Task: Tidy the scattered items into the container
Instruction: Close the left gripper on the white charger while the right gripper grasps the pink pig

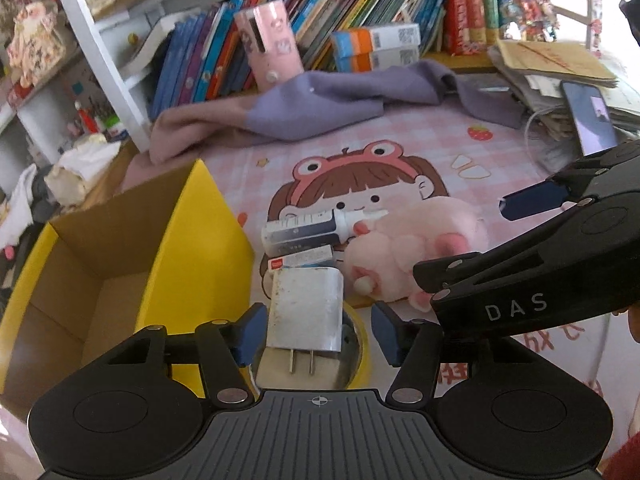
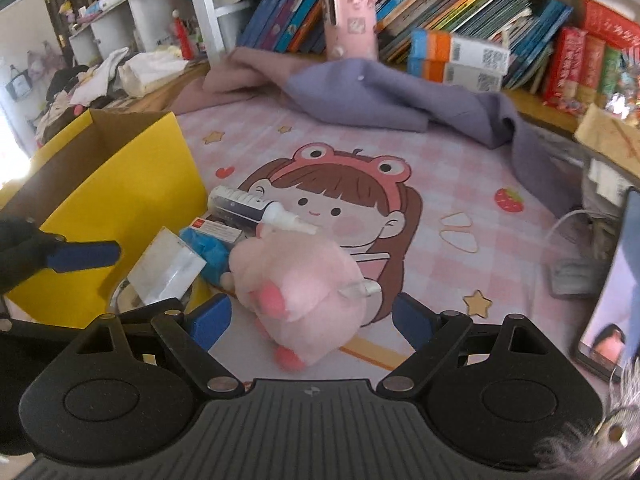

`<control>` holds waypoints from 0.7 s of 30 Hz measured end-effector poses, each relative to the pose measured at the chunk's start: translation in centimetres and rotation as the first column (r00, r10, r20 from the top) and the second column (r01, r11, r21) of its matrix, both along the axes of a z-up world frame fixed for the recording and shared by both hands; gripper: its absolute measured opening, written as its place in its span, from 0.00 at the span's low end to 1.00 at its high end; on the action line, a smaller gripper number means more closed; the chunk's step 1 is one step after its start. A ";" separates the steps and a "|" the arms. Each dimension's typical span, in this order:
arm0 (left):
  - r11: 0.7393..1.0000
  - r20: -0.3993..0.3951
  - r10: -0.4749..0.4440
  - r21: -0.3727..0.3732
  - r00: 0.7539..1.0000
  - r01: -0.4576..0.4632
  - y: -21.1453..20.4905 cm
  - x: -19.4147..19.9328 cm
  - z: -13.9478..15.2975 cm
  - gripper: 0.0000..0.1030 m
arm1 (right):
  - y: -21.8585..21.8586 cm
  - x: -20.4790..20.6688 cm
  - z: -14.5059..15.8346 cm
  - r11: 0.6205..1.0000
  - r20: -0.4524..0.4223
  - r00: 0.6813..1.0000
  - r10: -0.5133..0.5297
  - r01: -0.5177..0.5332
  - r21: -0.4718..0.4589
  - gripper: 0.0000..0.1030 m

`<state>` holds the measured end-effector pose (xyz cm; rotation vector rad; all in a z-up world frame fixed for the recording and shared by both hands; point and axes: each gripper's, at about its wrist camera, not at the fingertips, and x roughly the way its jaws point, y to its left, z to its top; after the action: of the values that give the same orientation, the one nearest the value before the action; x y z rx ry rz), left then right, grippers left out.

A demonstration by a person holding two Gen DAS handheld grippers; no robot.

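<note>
the pink cartoon mat (image 1: pixel 400 152) spreads under everything, with a purple cloth (image 1: pixel 320 108) bunched at its far edge below the row of books (image 1: pixel 320 12). the yellow cardboard box (image 1: pixel 192 248) stands open on the left of the mat, close beside the pile of scattered things. the pink plush toy (image 2: pixel 296 280) lies in the middle, and my right gripper (image 2: pixel 312 316) has its fingers spread wide on either side of it, neither pad pressing on it. the white charger (image 1: pixel 306 312), prongs toward me, rests over a yellow tape roll (image 1: pixel 360 344); my left gripper (image 1: pixel 318 332) straddles it, the left pad at its side, the right pad clearly off it, so no grip. behind it lie a dark bottle (image 1: pixel 308 228) and a small flat packet (image 1: pixel 300 258).
</note>
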<state>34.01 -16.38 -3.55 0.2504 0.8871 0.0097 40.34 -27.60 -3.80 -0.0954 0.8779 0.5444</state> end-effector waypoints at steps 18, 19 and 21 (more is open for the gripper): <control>0.995 -0.051 0.057 -0.085 0.997 -0.061 1.4 2.3 -1.2 0.55 | 0.5 4.5 -2.9 0.996 -0.161 0.985 0.057 -0.044 0.080 0.75; 0.994 -0.050 0.056 -0.087 0.997 -0.060 1.4 2.3 -1.2 0.55 | 0.4 4.6 -3.0 0.994 -0.176 0.982 0.064 -0.047 0.099 0.72; 0.994 -0.048 0.052 -0.090 0.997 -0.056 1.4 2.3 -1.2 0.52 | 0.5 4.5 -2.9 0.993 -0.178 0.982 0.065 -0.047 0.104 0.69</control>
<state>36.34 -15.02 -4.74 0.1412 0.9375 0.0137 44.80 -27.10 -6.68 0.0206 1.0255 0.6560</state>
